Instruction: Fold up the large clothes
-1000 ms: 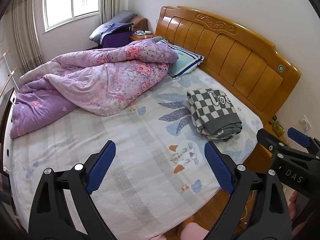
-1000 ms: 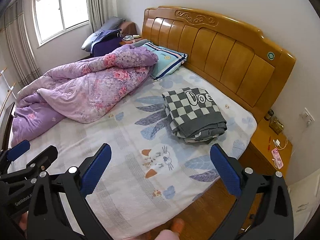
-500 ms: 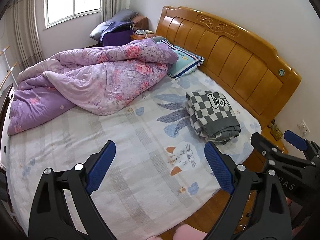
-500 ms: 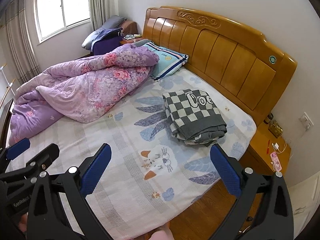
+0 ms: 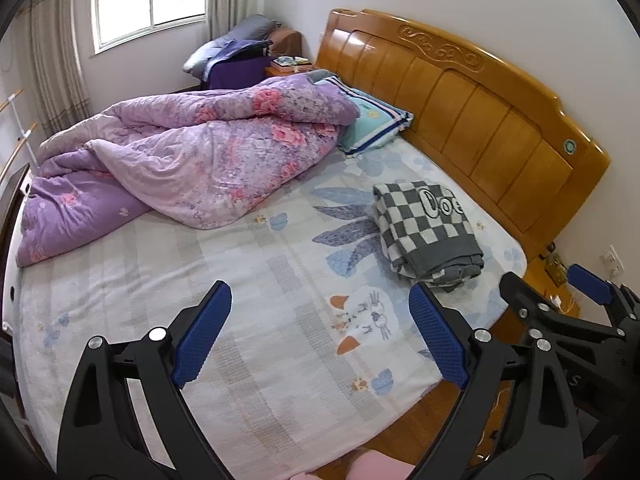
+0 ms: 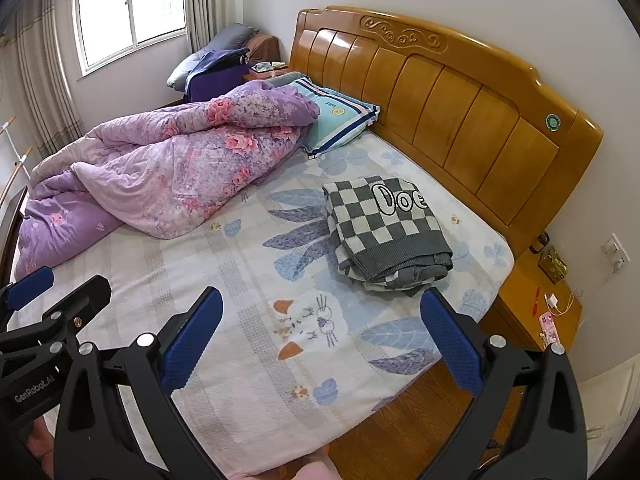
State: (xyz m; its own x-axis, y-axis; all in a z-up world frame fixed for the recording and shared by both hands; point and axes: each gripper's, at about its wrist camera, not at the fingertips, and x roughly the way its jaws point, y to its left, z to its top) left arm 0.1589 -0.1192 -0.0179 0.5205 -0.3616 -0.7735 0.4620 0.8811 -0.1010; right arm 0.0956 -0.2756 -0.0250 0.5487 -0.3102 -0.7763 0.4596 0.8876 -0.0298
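A grey and white checked knit garment point(image 5: 426, 232) point(image 6: 386, 228) lies folded into a neat stack on the bed's right side, close to the headboard. My left gripper point(image 5: 320, 338) hangs open over the near part of the patterned sheet point(image 5: 248, 288), well short of the garment. My right gripper point(image 6: 320, 338) is open too, above the bed's near edge, with nothing between its blue pads point(image 6: 450, 340). Each gripper shows at the edge of the other's view: the right one point(image 5: 560, 296), the left one point(image 6: 52, 296).
A crumpled purple floral quilt point(image 5: 188, 160) point(image 6: 160, 168) covers the far left of the bed, beside a light blue pillow point(image 6: 338, 118). The wooden headboard point(image 6: 440, 96) runs along the right. A nightstand point(image 6: 536, 312) with small items stands beyond the bed corner. Wood floor point(image 6: 400, 428) below.
Both grippers have drawn back and up a little from the bed, so more floor shows at the near edge. The folded garment has not moved and both grippers stay open.
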